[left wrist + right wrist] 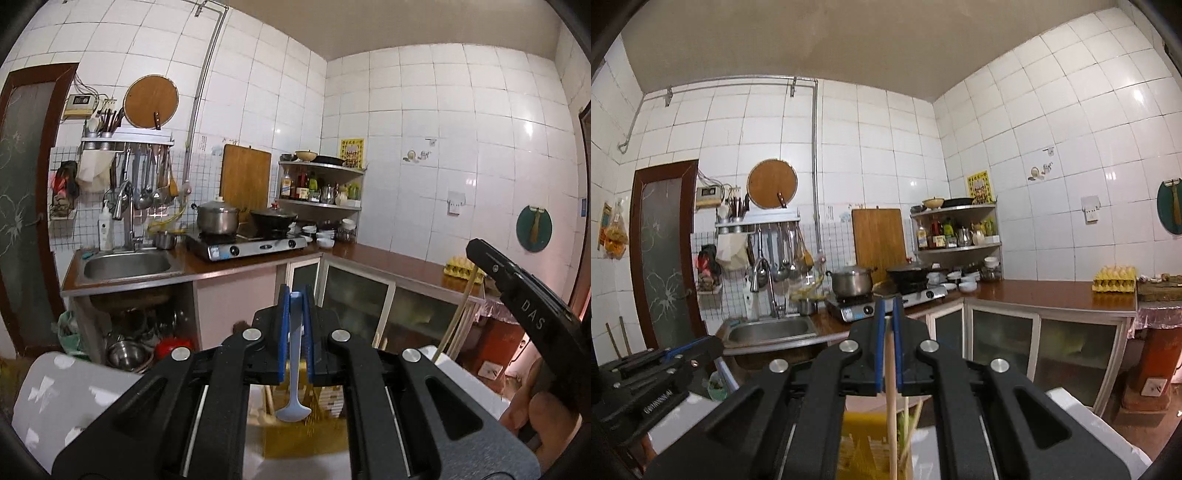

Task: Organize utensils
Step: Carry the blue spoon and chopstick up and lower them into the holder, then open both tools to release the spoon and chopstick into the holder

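A: Nearest the lens on the left side, the left hand-held gripper (295, 332) is clamped on a pale blue spoon (294, 369). Its handle runs up between the blue pads (283, 332) and its bowl hangs down below the jaws.

B: So one utensil is picked up. Is it put anywhere?

A: Not yet, as far as the views show. It hangs in the air, and beneath the jaws lies something yellowish and blurred that cannot be made out.

B: And on the right?

A: The right hand-held gripper (889, 347) is closed tight on a wooden chopstick (891, 406), which passes between the pads and points down below them. A few more thin sticks (908, 417) show just beside it, lower down; whether they are held too cannot be told.

B: Where might these go?

A: Well ahead of both jaws, beyond the sink (127, 264), a wall rack (127, 138) carries cups of utensils and hanging ladles. That looks a likely home, though it is only a guess.

B: So how far along?

A: Early to middle, by the look of it: two utensils are gripped and lifted, none visibly sorted. Carrying and placing them is left.
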`<state>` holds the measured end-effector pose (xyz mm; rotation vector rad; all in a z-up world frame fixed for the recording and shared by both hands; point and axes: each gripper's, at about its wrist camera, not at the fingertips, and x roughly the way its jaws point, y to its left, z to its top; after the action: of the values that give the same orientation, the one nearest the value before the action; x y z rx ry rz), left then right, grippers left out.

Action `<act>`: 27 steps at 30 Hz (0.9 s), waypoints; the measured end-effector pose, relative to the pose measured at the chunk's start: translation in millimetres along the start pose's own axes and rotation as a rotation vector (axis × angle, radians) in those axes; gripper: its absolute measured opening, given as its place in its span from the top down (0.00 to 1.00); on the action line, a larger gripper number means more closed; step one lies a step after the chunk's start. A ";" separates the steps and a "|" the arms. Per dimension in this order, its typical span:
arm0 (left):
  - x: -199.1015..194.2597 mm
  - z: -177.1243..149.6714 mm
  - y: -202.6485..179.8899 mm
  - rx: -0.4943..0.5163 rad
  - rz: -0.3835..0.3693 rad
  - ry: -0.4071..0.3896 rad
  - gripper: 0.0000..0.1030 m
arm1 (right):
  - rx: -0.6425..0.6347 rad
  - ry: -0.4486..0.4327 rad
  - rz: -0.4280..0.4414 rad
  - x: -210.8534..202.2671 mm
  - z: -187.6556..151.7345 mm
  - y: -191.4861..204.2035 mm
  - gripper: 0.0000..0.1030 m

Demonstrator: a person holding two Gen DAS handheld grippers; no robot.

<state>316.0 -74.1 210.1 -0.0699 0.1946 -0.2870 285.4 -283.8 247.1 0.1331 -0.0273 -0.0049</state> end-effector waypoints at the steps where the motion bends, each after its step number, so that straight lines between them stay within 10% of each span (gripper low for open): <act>1: 6.1 2.2 -0.2 -0.001 -0.003 -0.003 0.95 | -0.001 -0.004 0.002 5.3 1.7 1.4 0.96; 18: 105.6 -80.6 20.2 -0.002 0.030 0.188 0.94 | -0.009 0.199 0.001 93.7 -98.2 -21.3 0.95; 21: 96.6 -76.2 19.7 0.016 0.045 0.193 0.80 | -0.018 0.250 -0.015 89.5 -101.1 -25.9 0.94; 23: 79.0 -66.0 21.6 0.004 0.051 0.171 0.56 | -0.023 0.263 -0.033 81.0 -98.0 -29.4 0.87; 25: 62.9 -57.1 24.1 -0.007 0.065 0.142 0.42 | -0.025 0.267 -0.068 64.7 -92.5 -34.8 0.42; 27: 41.5 -46.9 26.0 -0.015 0.063 0.131 0.34 | -0.024 0.272 -0.094 48.0 -87.9 -38.5 0.37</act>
<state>352.7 -63.1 154.2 -0.0597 0.3286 -0.2272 335.7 -310.6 156.2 0.1101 0.2504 -0.0814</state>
